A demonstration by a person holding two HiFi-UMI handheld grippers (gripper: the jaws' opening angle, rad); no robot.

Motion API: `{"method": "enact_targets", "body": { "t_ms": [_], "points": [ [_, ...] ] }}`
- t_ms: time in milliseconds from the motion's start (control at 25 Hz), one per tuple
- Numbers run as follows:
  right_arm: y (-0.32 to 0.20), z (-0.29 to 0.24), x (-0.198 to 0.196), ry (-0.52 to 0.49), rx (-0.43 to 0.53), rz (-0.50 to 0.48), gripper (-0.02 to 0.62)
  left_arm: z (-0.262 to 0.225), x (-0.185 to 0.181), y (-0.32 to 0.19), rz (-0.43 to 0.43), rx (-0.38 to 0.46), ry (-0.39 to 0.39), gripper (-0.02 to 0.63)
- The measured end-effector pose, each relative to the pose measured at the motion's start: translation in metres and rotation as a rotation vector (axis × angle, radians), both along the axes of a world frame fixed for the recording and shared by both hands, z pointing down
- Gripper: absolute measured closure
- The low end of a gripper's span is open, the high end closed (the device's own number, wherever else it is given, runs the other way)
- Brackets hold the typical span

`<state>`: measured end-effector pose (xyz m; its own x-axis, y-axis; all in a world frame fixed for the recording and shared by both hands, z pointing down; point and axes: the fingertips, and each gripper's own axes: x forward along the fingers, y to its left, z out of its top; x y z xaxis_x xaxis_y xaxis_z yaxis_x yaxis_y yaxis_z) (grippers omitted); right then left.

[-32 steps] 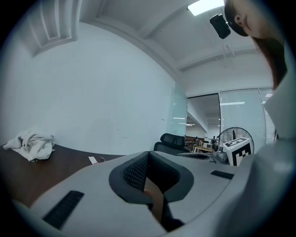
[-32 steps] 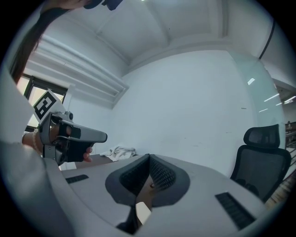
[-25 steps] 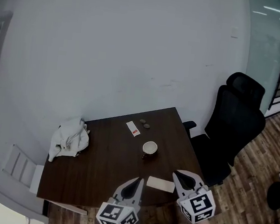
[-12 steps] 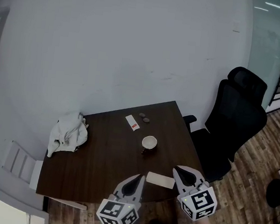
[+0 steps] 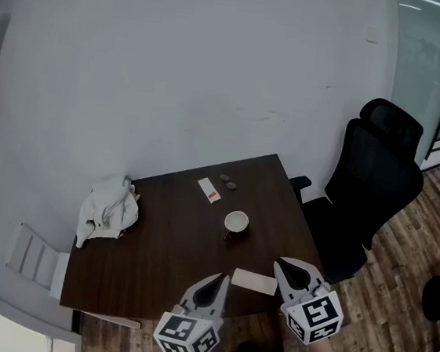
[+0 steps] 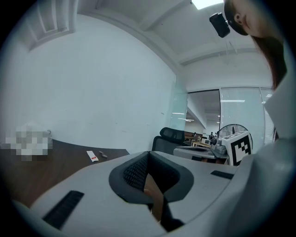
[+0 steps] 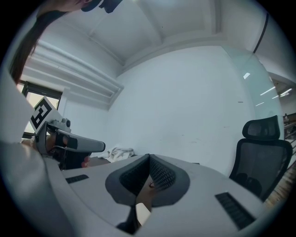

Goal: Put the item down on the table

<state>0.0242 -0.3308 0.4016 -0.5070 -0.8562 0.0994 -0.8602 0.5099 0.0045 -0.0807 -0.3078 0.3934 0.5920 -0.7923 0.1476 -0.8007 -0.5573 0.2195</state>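
Hardly anything has moved in the last second: my left gripper (image 5: 216, 283) and right gripper (image 5: 282, 267) hang low in the frame at the near edge of the table (image 5: 156, 251), both with jaws pressed together on nothing. The pale card (image 5: 254, 281) lies flat on the wood between them, below the cup (image 5: 236, 223).

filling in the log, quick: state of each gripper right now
Left gripper: shut, nothing between the jaws.
Right gripper: shut, nothing between the jaws.
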Motion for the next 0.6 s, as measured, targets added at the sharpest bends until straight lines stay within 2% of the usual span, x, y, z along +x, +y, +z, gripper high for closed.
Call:
{"method": "enact_targets", "body": {
  "t_ms": [200,600],
  "points": [
    [-0.005,0.002,-0.001,0.017,0.018,-0.001,0.588,0.004,0.0,-0.003,0.001,-0.01,-0.008,0.589],
    [-0.014,0.009,-0.011,-0.028,0.01,-0.028,0.588,0.015,0.006,-0.006,0.028,-0.036,-0.024,0.589]
  ]
}}
